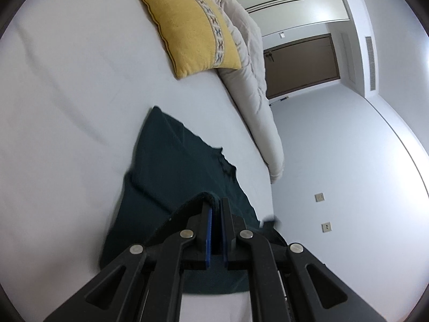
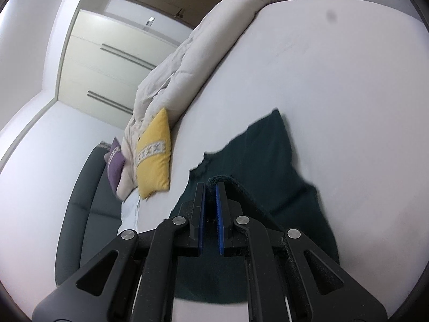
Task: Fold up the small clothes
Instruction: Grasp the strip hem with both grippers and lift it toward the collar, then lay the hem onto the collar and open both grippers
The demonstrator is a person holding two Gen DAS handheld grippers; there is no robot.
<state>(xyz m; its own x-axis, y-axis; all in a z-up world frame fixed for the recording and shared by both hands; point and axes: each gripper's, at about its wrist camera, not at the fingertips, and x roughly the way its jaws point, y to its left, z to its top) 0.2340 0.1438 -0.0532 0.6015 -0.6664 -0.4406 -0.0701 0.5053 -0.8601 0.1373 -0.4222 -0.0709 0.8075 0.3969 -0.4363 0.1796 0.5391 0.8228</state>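
dark green garment (image 1: 171, 161) apparently pinched, both grippers (image 1: 215, 204) (image 2: 211, 187)

Both wrist cameras sit just behind their tongs, looking forward along them, close over the bed (image 1: 67, 107). Each view is rolled sideways. Both share the dark cloth (image 1: 166, 161), yellow pillow (image 1: 187, 26) and duvet (image 1: 249, 80) beyond the fingertips.
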